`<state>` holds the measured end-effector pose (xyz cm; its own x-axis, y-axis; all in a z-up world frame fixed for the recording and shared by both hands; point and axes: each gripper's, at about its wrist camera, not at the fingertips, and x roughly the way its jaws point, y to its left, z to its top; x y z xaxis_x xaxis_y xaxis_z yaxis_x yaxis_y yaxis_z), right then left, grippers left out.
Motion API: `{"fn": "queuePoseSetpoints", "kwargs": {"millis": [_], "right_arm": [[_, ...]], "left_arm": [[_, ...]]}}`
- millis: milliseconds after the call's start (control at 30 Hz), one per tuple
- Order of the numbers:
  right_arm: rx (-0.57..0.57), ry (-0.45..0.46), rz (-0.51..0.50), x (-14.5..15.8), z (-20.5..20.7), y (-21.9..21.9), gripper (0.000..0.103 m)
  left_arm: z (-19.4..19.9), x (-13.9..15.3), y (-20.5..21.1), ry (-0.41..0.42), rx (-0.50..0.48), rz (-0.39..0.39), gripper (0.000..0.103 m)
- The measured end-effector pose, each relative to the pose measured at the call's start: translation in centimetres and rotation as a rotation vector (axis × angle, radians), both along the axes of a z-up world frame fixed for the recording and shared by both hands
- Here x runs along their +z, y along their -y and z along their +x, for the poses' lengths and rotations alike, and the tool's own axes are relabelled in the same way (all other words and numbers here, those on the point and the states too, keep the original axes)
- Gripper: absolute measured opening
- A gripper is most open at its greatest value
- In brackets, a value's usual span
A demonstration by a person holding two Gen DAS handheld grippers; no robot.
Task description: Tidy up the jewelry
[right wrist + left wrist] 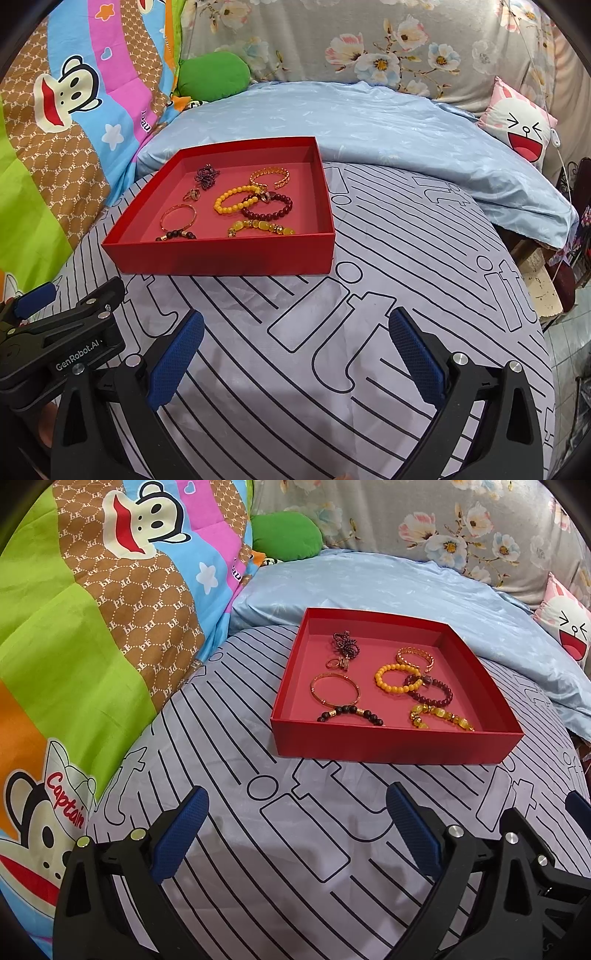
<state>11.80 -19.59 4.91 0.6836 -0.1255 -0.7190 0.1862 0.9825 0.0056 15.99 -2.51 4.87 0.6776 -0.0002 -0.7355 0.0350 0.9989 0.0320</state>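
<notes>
Striped grey bedsheet up front. Left gripper and right gripper both spread wide, holding nothing, hovering near the sheet. Beyond them one red tray rests on the sheet: six bracelets, two small rings, one dark bead cluster. Behind, one light blue pillow.

Matt card, glossy beads

We saw a matt red cardboard tray, shiny gold bangle, smooth cotton bedsheet.
</notes>
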Motion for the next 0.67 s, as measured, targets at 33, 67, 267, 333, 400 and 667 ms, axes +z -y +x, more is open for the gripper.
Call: {"fn": "queuePoseSetpoints", "kwargs": {"millis": [33,67,267,333,400,667], "right_arm": [[0.0,0.0,-0.001,0.0,0.0,0.01,0.097],[-0.001,0.0,-0.001,0.0,0.0,0.03,0.097],[-0.001,0.001,0.0,0.03,0.0,0.01,0.097],[-0.004,0.001,0.004,0.04,0.03,0.12,0.097],[-0.007,0.001,0.005,0.05,0.03,0.2,0.097],[-0.008,0.0,0.011,0.0,-0.14,0.22,0.097]], "left_arm": [[-0.01,-0.01,0.0,-0.001,0.0,0.001,0.092],[-0.02,0.0,0.01,-0.001,0.0,0.001,0.092],[-0.05,0.01,0.07,-0.001,0.001,0.001,0.091],[-0.04,0.0,0.07,0.001,-0.001,0.001,0.091],[-0.02,0.02,0.11,0.0,-0.004,0.003,0.091],[0.21,0.27,0.03,0.006,0.002,0.011,0.091]]}}
